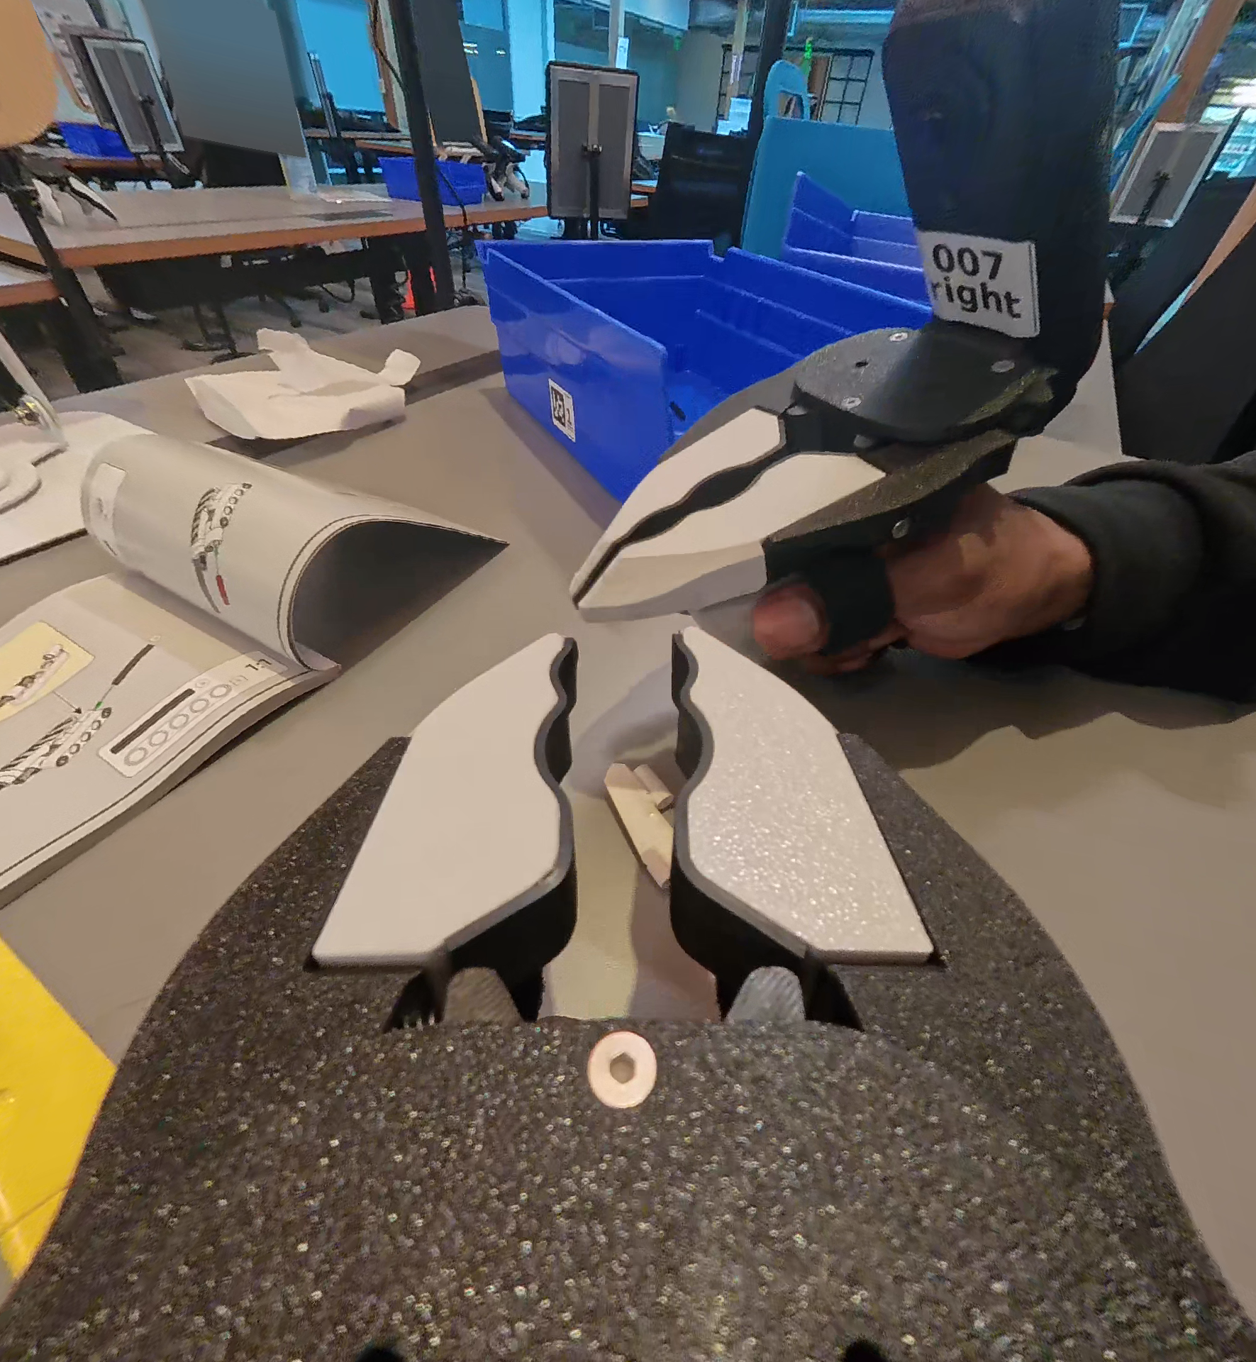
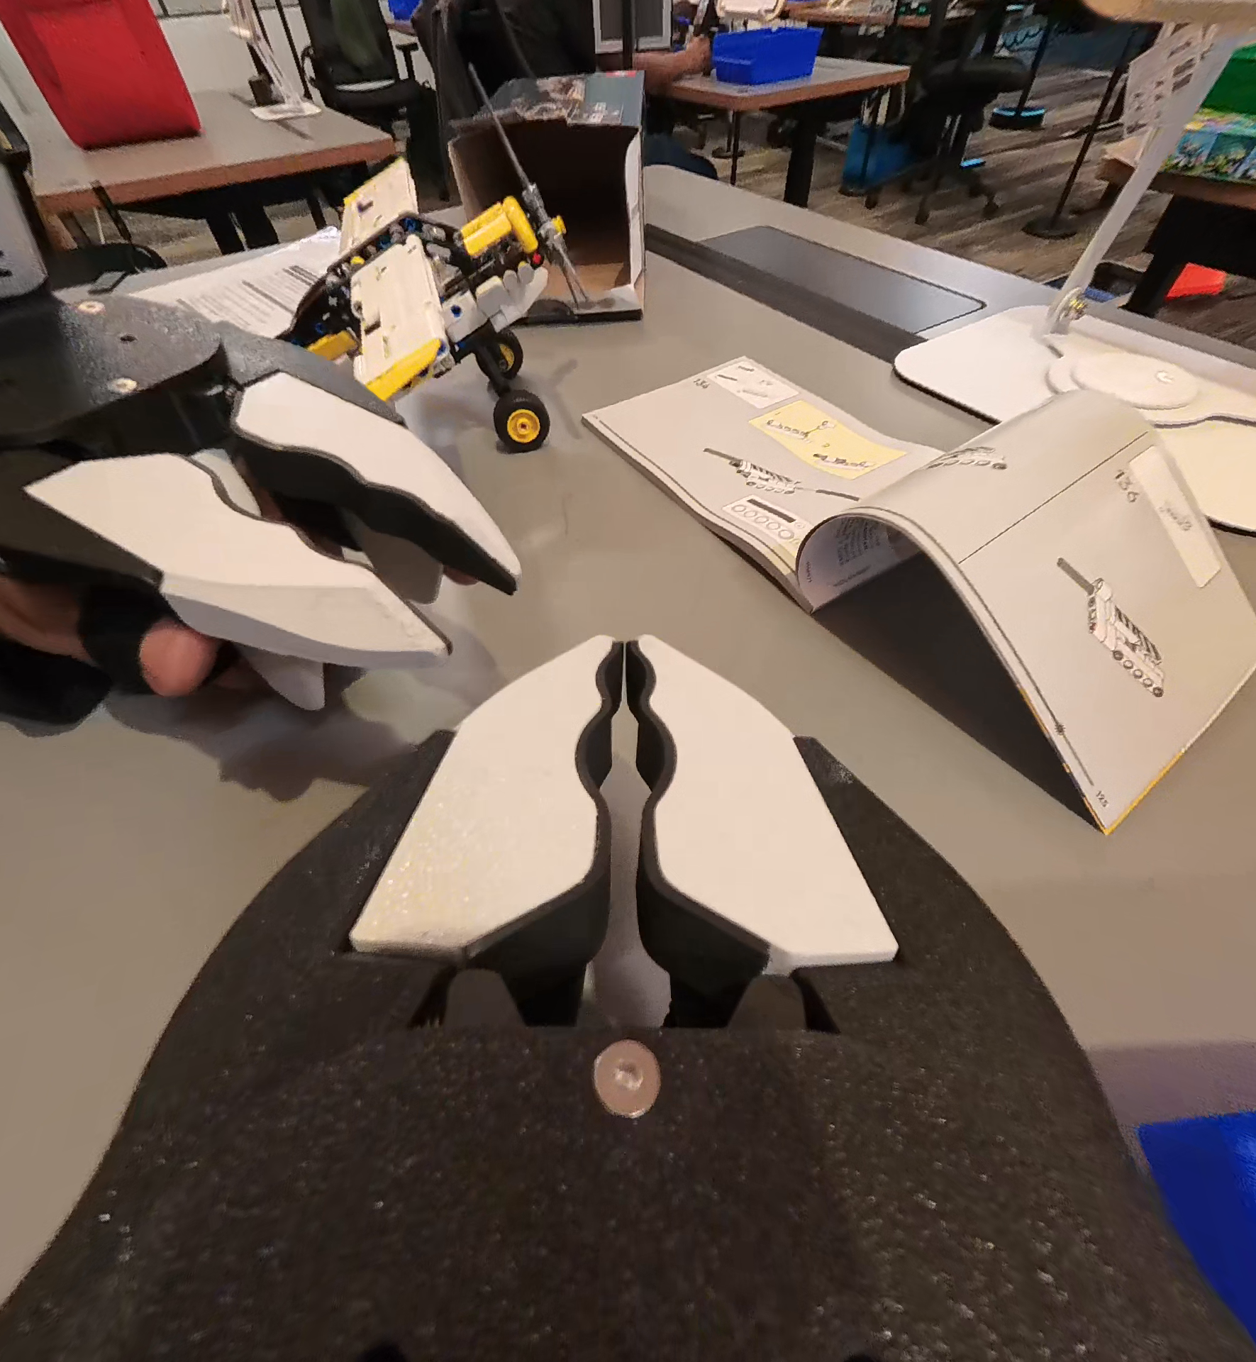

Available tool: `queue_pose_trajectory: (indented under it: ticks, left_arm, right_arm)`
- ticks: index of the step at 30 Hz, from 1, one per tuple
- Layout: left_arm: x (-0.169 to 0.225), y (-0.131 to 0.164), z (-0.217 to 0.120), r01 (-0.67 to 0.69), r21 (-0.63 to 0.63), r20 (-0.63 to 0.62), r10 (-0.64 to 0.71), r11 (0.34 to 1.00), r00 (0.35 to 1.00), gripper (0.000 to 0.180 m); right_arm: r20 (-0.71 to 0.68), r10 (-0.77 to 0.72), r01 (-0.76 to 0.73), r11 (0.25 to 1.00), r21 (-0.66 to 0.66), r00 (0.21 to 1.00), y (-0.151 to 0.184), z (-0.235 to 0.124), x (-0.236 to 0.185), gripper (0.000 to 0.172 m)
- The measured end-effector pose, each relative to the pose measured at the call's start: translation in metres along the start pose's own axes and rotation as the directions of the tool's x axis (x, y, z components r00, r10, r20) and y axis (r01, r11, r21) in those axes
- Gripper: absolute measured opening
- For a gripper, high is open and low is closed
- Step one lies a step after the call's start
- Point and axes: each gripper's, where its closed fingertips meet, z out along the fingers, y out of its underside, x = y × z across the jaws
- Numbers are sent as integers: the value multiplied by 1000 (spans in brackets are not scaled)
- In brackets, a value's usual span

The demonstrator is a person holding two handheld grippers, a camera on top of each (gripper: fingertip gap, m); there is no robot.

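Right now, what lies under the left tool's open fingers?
Under the left tool, in the gap between its fingers, a small whitish piece lies on the grey table. The right finger covers part of it, so its full shape cannot be seen.

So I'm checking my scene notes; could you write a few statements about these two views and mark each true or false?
1. The right gripper has its fingers shut with nothing between them. True.
2. The left gripper is shut. False: its fingers stand apart.
3. The instruction booklet lies closed. False: it lies open, one page curled up.
4. A blue bin stands on the grey table. True.
5. The brick-built vehicle is red. False: white, yellow and black.
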Motion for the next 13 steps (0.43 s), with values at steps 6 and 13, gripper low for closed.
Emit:
queue_pose_trajectory:
  ticks: [6, 13]
  left_arm:
    - [2, 3, 1, 4, -22, -12, -4, 1000, 1000, 25]
    - [-2, 5, 1, 92, -41, -41, -94, 995, 995, 23]
  right_arm:
    - [13, 40, -40, 999, -4, 999, 2, -1, 2, 0]
    - [47, 105, -104, 994, -24, 993, 6, 0, 5, 0]
